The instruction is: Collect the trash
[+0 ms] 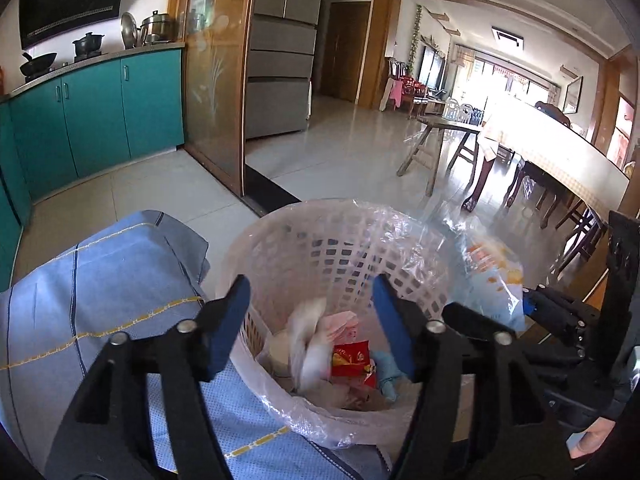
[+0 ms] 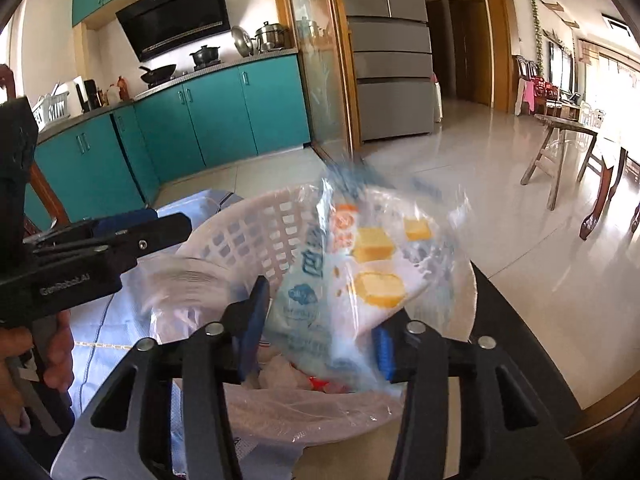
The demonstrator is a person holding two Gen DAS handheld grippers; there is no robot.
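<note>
Over a white lattice wastebasket (image 1: pixel 320 248) lined with a clear plastic liner (image 1: pixel 320 424), both grippers aimed down at its mouth. Basket standing against a surface draped in blue cloth (image 1: pixel 112 280) with yellow and dark stripes, cloth touching the basket's left wall in the left wrist view. Left gripper (image 1: pixel 312 320) spread wide, blue pads apart, nothing between them; blurred white scrap (image 1: pixel 306 344) in the basket below the gap, motion-smeared, can't tell whether resting or falling. Inside the bin: red wrapper (image 1: pixel 352 360), light blue scrap (image 1: pixel 388 372), pale crumpled bits. Right gripper (image 2: pixel 316 320) with jaws parted, a clear bread bag (image 2: pixel 340 280) printed with yellow cake pictures and blue text lying between the pads over the basket (image 2: pixel 256 232); bag blurred, can't tell if the pads press on it. Same bag (image 1: pixel 492 276) at the basket's right rim in the left wrist view. Hand (image 2: pixel 48 344) on the left gripper's handle at the left edge of the right wrist view. Room: glossy pale tile floor (image 1: pixel 352 140), teal cabinets (image 1: pixel 100 120) under a grey counter with wok and pots, black range hood (image 2: pixel 176 16), wood-framed glass door (image 1: pixel 216 72), steel fridge (image 1: pixel 284 48), wooden bench (image 1: pixel 440 132), long dining table (image 1: pixel 560 148) with a pale cover, bright window far back
</note>
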